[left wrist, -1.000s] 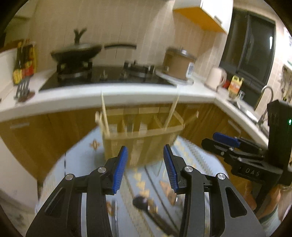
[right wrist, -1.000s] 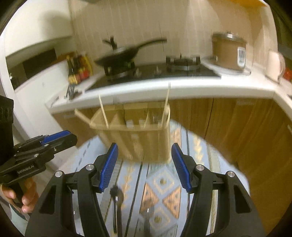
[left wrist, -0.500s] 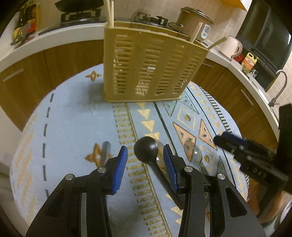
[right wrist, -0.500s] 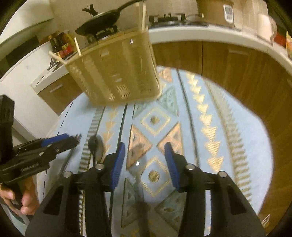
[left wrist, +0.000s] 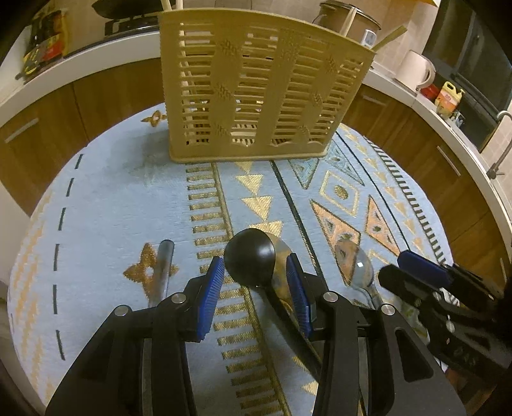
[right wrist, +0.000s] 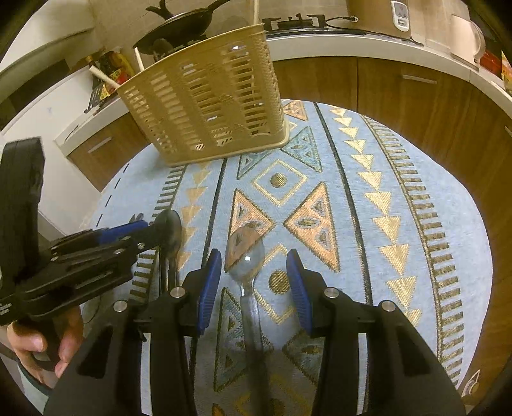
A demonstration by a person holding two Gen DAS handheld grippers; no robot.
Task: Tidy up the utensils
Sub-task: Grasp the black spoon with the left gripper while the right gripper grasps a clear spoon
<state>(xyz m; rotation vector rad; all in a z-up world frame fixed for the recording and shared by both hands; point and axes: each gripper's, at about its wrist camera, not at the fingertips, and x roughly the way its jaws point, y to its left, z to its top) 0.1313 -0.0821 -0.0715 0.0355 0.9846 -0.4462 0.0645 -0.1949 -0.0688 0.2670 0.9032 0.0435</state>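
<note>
A tan slotted utensil holder [left wrist: 256, 92] stands at the far side of a round table; it also shows in the right wrist view [right wrist: 208, 92], with chopsticks sticking out. My left gripper [left wrist: 254, 281] is open, its pads either side of a black ladle [left wrist: 251, 260] lying on the cloth. My right gripper [right wrist: 252, 278] is open around a silver spoon [right wrist: 244, 252], which also shows in the left wrist view [left wrist: 358, 267]. A metal handle [left wrist: 161, 272] lies left of the left gripper.
The table has a light blue patterned cloth [left wrist: 128, 198]. Wooden cabinets [right wrist: 400, 92] and a white counter with a stove, pan [right wrist: 179, 27], cooker and kettle [left wrist: 416, 70] ring the table. The left gripper shows in the right wrist view [right wrist: 96, 249].
Both grippers have tilted down from the kitchen view and dropped toward the table. The left now straddles the ladle, the right straddles the spoon.
</note>
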